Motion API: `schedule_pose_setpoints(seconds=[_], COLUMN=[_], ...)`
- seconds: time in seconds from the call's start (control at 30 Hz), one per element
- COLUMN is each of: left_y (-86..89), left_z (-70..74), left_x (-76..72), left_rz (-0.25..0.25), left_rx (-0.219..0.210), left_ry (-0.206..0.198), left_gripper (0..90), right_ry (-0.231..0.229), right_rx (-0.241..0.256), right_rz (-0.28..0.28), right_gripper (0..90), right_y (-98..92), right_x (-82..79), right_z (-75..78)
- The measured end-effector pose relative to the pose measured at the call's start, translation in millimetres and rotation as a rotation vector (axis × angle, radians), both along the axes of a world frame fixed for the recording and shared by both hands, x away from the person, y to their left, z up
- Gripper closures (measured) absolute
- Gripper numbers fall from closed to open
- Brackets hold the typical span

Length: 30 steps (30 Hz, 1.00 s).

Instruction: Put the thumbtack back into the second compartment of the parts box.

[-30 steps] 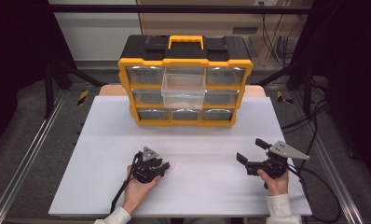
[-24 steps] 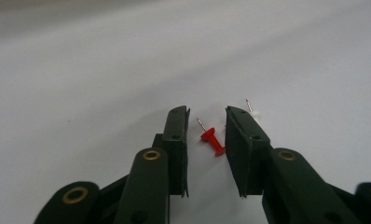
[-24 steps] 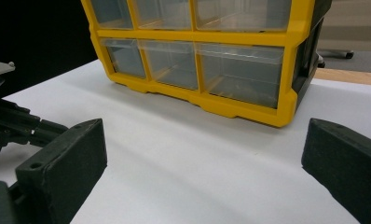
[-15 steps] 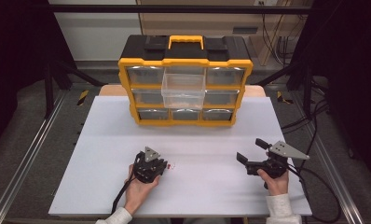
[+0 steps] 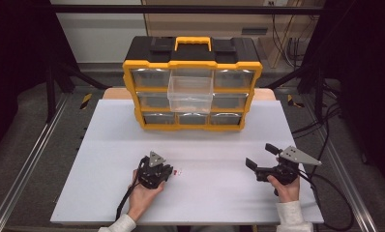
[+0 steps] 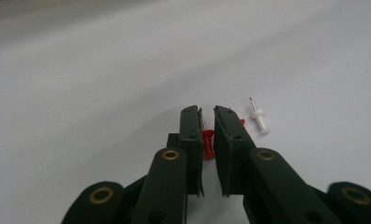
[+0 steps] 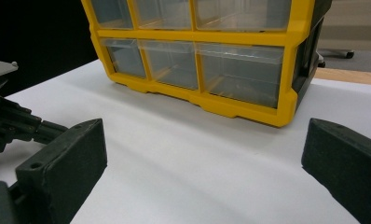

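Red push pin (image 6: pixel 208 142) is sitting right between the jaws of the left gripper (image 6: pixel 207 116), low on the white tabletop (image 5: pixel 219 145) near the person's side, with a white push pin (image 6: pixel 258 119) lying just beside it, off the outer face of one jaw. The jaws are down to a narrow gap around the red one, and I honestly can't tell if they're pinching it yet or just bracketing it. The right gripper (image 5: pixel 261 157) hovers over the tabletop well apart from all this, jaws spread wide with nothing in them.

My guess is the pin is headed for the pulled-out drawer (image 5: pixel 190 93) in the yellow organizer (image 5: pixel 192 64) at the far end. To do this grab well: close slowly and squarely on the fat plastic head, not the metal point, keep the jaw tips flat to the tabletop, and don't nudge the white pin sideways. Lift straight up once it's firm.
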<state>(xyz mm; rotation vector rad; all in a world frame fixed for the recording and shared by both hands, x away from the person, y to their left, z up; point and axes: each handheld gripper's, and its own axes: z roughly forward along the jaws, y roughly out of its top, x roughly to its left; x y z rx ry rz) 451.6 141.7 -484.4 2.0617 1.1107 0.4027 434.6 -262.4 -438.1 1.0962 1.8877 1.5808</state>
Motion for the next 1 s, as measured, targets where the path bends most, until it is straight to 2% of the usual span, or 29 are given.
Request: schedule_pose_setpoints(seconds=[0.17,0.3,0.37,0.6,0.67,0.9,1.0], left_y=[-0.3,-0.5,0.2,1.1,2.2,4.2,7.5], left_z=[0.1,0.6,1.0,1.5,1.8,6.4,12.6], left_x=[-0.7,-1.5,-1.7,-1.4,-0.8,-2.2,-3.2], left_rz=[-0.005,-0.005,-0.009,-0.018,-0.025,-0.032,-0.035], left_rx=[0.008,0.018,0.023,0.018,0.001,-0.004,-0.017], left_ry=[-0.004,-0.007,-0.005,0.003,0.013,-0.008,-0.018], left_gripper=[78.9,80.1,83.4,84.6,84.7,84.8,84.8], right_ry=[0.001,0.0,0.0,0.0,0.001,0.001,-0.001], right_rx=[-0.001,0.0,0.0,0.001,0.002,0.003,0.003], right_rz=[0.0,-0.001,0.0,-0.001,0.002,0.004,0.005], right_gripper=[0.7,0.7,0.7,0.7,0.7,0.7,0.7], right_y=[0.0,0.0,0.1,0.0,0.1,0.2,0.1], right_x=[0.0,-0.2,-0.2,-0.2,-0.1,-0.4,-0.4], right_z=[0.0,0.1,0.0,0.1,0.0,0.1,0.1])
